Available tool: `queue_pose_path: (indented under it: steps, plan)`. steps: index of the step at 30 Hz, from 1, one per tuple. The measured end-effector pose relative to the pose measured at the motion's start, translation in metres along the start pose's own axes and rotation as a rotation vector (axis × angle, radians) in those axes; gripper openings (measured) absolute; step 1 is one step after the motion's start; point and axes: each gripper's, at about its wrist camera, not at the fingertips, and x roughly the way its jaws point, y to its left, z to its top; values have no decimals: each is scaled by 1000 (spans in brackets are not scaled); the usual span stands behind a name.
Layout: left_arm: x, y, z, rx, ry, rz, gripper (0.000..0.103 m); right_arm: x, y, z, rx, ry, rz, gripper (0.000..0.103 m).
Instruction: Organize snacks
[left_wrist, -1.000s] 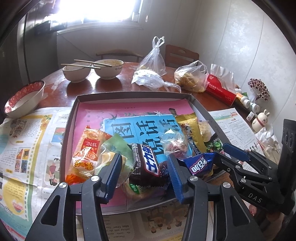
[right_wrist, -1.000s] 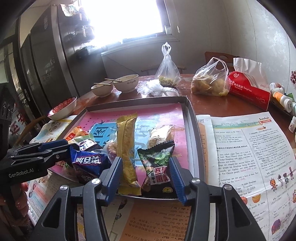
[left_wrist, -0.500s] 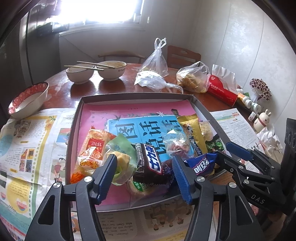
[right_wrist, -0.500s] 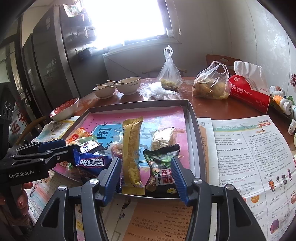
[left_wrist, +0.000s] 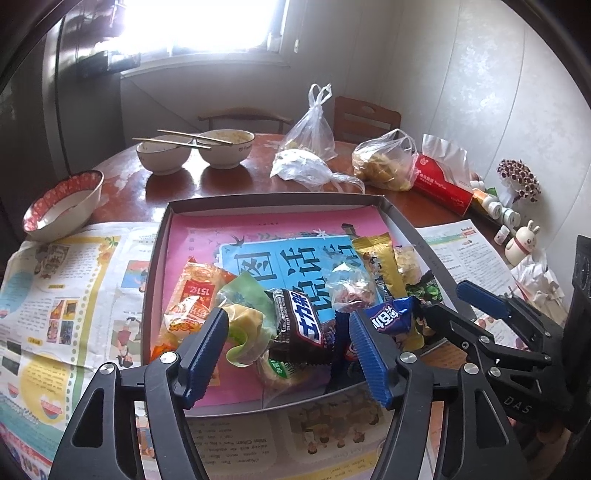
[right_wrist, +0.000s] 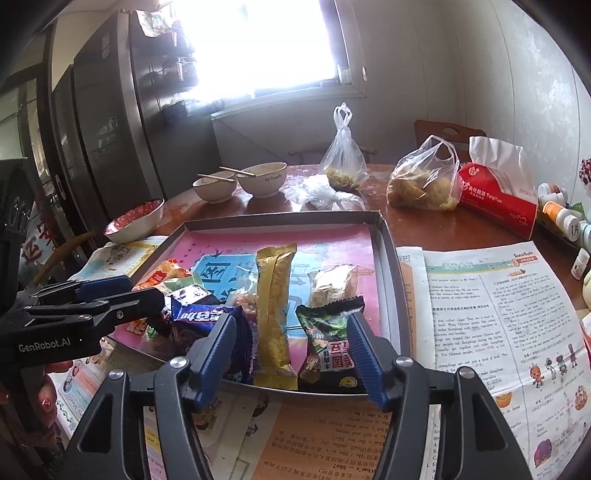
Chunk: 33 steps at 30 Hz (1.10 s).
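Observation:
A dark tray (left_wrist: 413, 236) with a pink and blue lining holds several snack packets at its near end. My left gripper (left_wrist: 288, 350) hovers there with its jaws opening. A black chocolate bar packet (left_wrist: 299, 325) and a green packet (left_wrist: 243, 314) lie between its pads, unpressed. An orange packet (left_wrist: 195, 295) lies to the left. My right gripper (right_wrist: 291, 347) is at the tray's near right corner, its jaws also opening. A long gold packet (right_wrist: 275, 306) and a dark green packet (right_wrist: 328, 343) lie loose between its pads. A blue packet (right_wrist: 201, 315) rests between the two grippers.
Newspaper sheets (right_wrist: 498, 314) flank the tray (right_wrist: 388, 258) on the wooden table. Behind it stand two bowls with chopsticks (left_wrist: 195, 151), a red-patterned bowl (left_wrist: 62, 203), tied plastic bags (left_wrist: 384, 166), a red tissue pack (right_wrist: 495, 195) and small bottles (left_wrist: 498, 210) by the wall.
The jaws of both grippers have spread wider around the packets. The packets they were around now lie loose in the tray. Neither hand has shifted much.

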Motion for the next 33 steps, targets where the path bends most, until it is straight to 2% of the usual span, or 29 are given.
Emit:
queue_pose_path:
  steps: [5,14,26,33]
  plan:
    - [-4,0,1,1,-14,8,74,-6,0,1,-4,-21,-14,73]
    - [-11,-3,-2,2,-27,12,77,-14,-1,3,-7,-49,-36,80]
    - [-19,-3,-7,-4,-44,20,78,-28,4,7,-28,-96,-59,92]
    - [-25,-2,-12,-10,-47,25,78,-39,9,8,-38,-129,-58,95]
